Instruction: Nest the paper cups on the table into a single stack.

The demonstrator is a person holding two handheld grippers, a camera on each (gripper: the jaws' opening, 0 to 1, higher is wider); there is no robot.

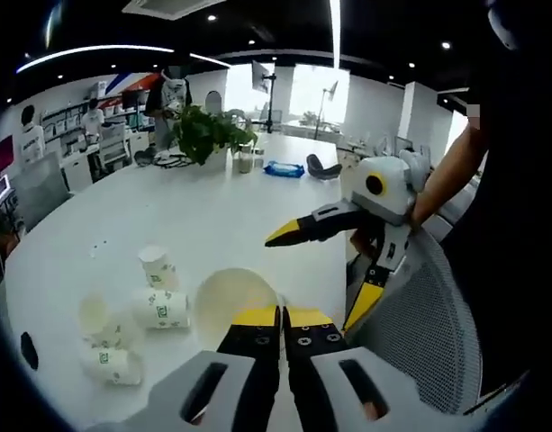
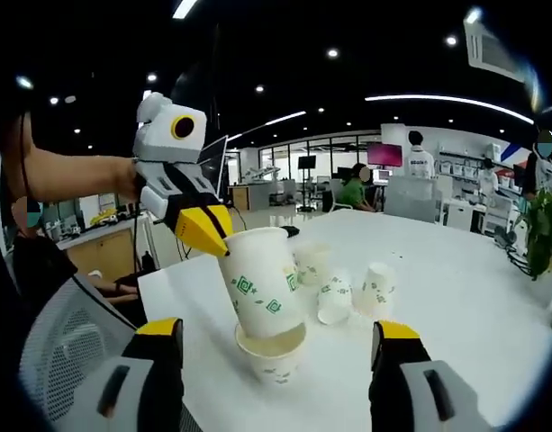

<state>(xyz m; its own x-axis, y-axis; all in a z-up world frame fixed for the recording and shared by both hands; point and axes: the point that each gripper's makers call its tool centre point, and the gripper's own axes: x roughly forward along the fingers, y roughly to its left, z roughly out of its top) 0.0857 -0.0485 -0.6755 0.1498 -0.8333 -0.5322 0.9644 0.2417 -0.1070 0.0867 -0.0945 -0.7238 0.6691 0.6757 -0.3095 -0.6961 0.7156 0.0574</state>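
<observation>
The paper cups look matt white with green printed marks, as does the tilted cup at 12 o'clock of the upright cup. The table is smooth, lightly glossy white. The mesh chair back at 3 o'clock looks woven grey.

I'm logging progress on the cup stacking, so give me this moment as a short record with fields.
left gripper: shut on the rim of the held cup, which is tilted
held cup position: its base is in the mouth of the upright cup
right gripper: open, jaws wide either side of the two cups
loose cups: several scattered on the white table, some on their sides
background: potted plant on the table's far end
</observation>
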